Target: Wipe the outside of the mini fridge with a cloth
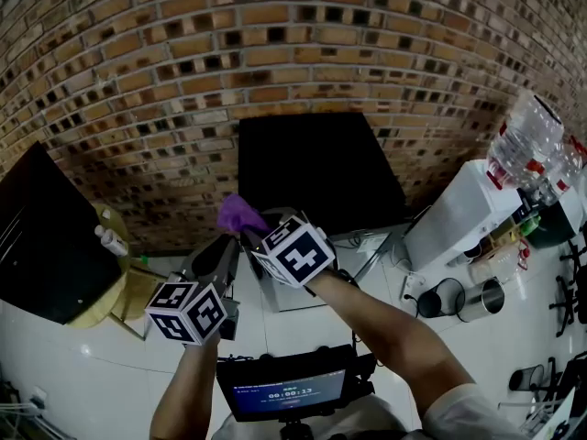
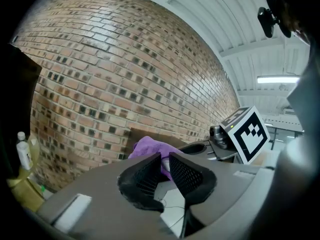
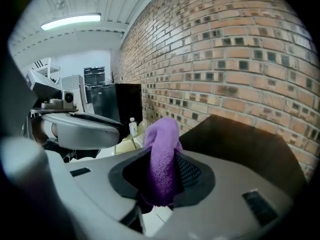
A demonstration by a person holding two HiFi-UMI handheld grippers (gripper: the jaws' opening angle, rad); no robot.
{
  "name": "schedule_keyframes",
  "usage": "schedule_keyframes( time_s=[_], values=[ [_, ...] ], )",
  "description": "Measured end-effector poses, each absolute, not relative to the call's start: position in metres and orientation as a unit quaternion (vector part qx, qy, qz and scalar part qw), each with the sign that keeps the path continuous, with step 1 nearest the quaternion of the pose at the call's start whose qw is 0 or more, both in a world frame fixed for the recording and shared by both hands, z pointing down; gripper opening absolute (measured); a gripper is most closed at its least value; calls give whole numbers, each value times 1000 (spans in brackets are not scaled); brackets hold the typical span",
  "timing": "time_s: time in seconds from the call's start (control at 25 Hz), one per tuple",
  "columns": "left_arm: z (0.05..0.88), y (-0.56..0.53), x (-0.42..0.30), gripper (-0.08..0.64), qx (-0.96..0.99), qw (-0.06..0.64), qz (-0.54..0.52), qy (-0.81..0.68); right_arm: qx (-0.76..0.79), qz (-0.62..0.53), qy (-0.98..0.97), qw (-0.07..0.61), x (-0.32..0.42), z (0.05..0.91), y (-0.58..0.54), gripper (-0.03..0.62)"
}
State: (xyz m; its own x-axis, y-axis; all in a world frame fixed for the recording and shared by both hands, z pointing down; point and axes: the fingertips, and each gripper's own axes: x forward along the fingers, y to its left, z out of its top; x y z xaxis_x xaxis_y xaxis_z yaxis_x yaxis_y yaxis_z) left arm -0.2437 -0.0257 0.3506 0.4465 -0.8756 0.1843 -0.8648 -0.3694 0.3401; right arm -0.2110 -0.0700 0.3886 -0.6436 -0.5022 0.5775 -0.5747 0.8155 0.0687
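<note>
Purple cloth (image 3: 162, 134) is clamped in the right gripper (image 3: 163, 172), bunched upright between its jaws, with a rounded tuft poking past the tips. The left gripper (image 2: 165, 160) sits just beside it on the left. Its jaws are a sliver apart and grip nothing, with the cloth just beyond them. The black mini fridge (image 1: 316, 168) stands farther off against the brick wall (image 1: 275, 35), not yet touched. Only a small tuft leads, so pressing at a steep angle could bring hard jaw tips onto the fridge, and drag during a stroke may tug the cloth loose.
</note>
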Motion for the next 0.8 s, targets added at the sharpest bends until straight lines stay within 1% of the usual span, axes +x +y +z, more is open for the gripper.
schedule_keyframes(
  time_s=[0.32, 0.8],
  values=[
    [352, -31, -212, 61, 839, 197, -1, -507, 324, 61, -897, 295, -163, 388, -77, 100],
    [352, -38, -151, 61, 852, 192, 11, -486, 370, 63, -880, 291, -71, 388, -88, 100]
  ],
)
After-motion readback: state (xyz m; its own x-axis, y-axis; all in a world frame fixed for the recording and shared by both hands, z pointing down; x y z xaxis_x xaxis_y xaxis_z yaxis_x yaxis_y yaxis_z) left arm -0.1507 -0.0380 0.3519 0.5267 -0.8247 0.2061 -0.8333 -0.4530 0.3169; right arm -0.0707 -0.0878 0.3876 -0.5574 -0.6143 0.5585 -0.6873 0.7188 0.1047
